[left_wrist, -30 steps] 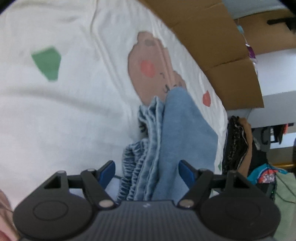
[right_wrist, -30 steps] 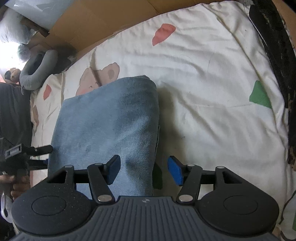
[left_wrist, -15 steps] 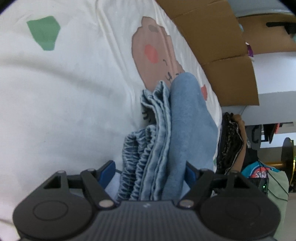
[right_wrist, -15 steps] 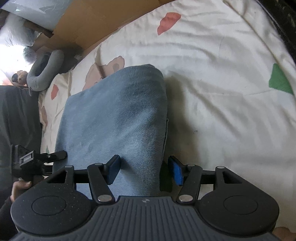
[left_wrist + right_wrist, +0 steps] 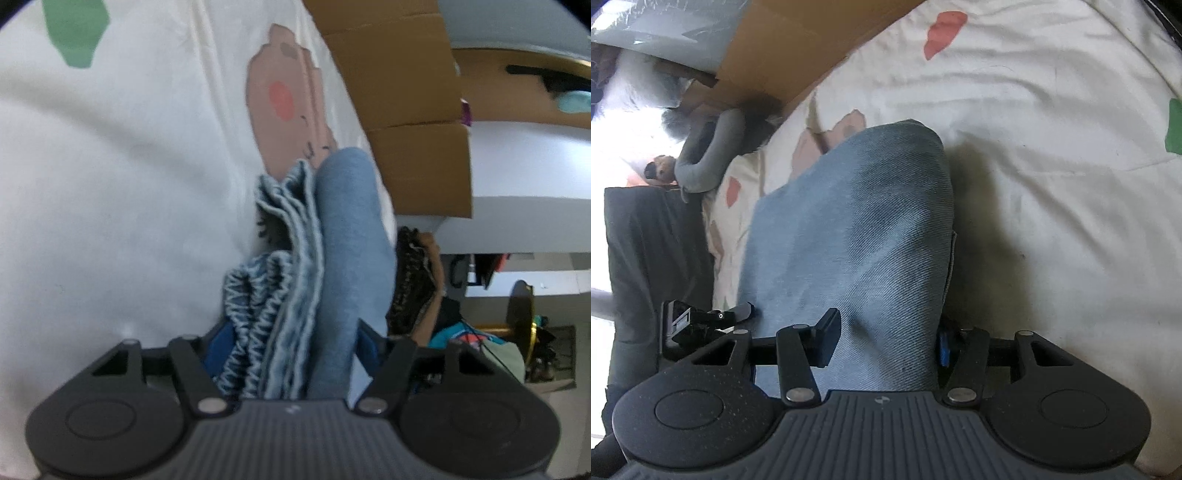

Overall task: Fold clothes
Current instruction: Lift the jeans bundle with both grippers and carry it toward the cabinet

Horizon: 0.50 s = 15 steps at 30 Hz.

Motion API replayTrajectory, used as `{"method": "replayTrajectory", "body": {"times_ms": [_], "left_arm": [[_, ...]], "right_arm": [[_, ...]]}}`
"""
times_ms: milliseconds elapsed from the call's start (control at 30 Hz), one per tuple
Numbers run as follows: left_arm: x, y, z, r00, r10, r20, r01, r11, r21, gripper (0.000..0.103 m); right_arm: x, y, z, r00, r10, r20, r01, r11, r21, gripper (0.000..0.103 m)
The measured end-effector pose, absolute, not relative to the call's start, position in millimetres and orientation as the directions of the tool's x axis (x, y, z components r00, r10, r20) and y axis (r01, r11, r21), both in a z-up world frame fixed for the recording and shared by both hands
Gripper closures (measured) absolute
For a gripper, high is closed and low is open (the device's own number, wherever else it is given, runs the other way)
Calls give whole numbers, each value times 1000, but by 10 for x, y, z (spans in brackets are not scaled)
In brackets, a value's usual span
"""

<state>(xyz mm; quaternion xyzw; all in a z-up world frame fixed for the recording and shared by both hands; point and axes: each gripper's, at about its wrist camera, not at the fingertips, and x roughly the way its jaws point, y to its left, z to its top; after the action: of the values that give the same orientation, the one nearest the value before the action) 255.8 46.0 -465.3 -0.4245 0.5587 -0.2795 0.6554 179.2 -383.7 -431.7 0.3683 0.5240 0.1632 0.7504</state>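
On the cream patterned bedspread (image 5: 1052,155), your left gripper (image 5: 291,350) and right gripper (image 5: 886,336) are closing around the folded blue denim garment (image 5: 857,229) at six o'clock, each bracing one end, likely for lifting.

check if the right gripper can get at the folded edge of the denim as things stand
Probably yes. The folded denim already lies between the right gripper fingers, which are closing around its thick edge. Nothing sits in the way on the patterned sheet.
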Motion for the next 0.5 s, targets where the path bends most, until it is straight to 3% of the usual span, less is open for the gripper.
{"method": "replayTrajectory", "body": {"times_ms": [133, 200, 333, 433, 500], "left_arm": [[2582, 351, -4666, 192, -833, -519, -74, 515, -854, 29], [2585, 283, -4649, 183, -835, -518, -48, 519, -854, 22], [2548, 200, -4616, 129, -841, -526, 24, 533, -846, 22], [2547, 210, -4637, 127, -841, -527, 20, 533, -846, 26], [2578, 221, -4681, 123, -842, -525, -7, 529, -849, 37]], "right_arm": [[1816, -3829, -4383, 383, 629, -676, 145, 682, 716, 50], [1833, -3781, -4425, 367, 640, -675, 137, 680, 720, 50], [1856, -3747, -4455, 358, 649, -671, 124, 679, 723, 49], [1825, -3756, -4495, 349, 663, -662, 142, 661, 737, 50], [1798, -3752, -4507, 345, 668, -659, 141, 657, 741, 50]]}}
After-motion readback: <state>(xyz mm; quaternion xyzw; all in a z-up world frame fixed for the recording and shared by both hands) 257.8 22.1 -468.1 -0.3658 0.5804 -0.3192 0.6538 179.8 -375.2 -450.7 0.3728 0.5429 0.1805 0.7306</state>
